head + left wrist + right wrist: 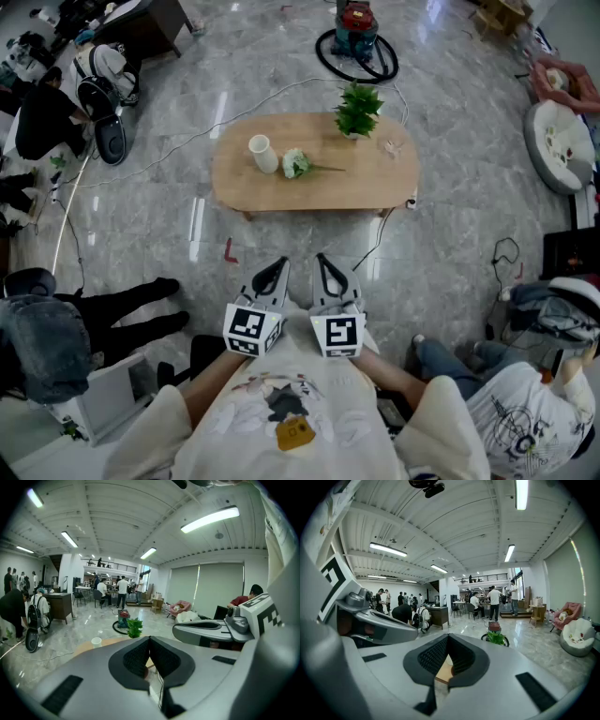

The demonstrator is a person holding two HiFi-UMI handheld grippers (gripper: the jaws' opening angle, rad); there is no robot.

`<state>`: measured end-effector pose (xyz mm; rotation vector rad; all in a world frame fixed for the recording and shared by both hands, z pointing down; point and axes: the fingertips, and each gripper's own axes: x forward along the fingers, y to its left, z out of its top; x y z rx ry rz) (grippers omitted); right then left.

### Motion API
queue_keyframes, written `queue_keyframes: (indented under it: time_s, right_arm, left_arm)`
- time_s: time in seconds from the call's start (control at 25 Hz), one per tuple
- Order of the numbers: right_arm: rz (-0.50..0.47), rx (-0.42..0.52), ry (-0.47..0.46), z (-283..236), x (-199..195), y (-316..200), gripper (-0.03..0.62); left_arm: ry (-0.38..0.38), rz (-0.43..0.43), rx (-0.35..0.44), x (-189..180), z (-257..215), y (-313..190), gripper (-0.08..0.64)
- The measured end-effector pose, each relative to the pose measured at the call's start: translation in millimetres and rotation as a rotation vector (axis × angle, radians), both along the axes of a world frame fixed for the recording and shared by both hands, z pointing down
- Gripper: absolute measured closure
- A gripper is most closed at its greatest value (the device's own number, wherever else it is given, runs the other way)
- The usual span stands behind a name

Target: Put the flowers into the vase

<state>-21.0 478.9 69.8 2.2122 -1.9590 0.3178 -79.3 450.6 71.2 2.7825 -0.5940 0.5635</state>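
The white flower (295,163) lies on its side near the middle of the oval wooden surface (281,193), its stem pointing right. It is just beside the white vase (263,154), which stands to its left. A green potted plant (357,110) sits at the far edge. Well short of the surface, the left tool (279,265) and right tool (322,261) hang side by side, each with jaws closed together, empty.

white flower (296,164) lies beside tipped white vase (262,154).
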Motion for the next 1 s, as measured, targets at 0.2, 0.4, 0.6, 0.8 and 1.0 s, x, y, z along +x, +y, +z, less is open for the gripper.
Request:
queue_keyframes:
  time_s: [0.2,0.4,0.6,0.8,1.0]
  right_arm:
    - [-0.021,0.000,0.001,-0.2,-13.4,-6.6,0.588]
    - [-0.031,-0.016,0.026,1.7,-24.0,-6.5,0.588]
    - [-0.037,0.005,-0.040,-0.7,-41.7,-12.1,0.586]
    - [-0.064,-0.008,-0.030,1.9,-57.4,-24.7,0.586]
    - [-0.071,-0.070,-0.014,12.7,-79.1,-31.9,0.586]
  left_arm:
    - [0.020,-0.024,0.014,-10.4,-5.8,-14.8,0.552]
    - [0.024,-0.003,0.021,-15.8,-5.4,-10.4,0.552]
    - [0.028,-0.006,0.006,-32.1,-8.1,-13.3,0.552]
    - [0.051,-0.027,-0.001,-47.7,-8.3,-26.1,0.552]
    - [0.076,-0.034,-0.039,-69.1,-11.4,-33.4,0.552]
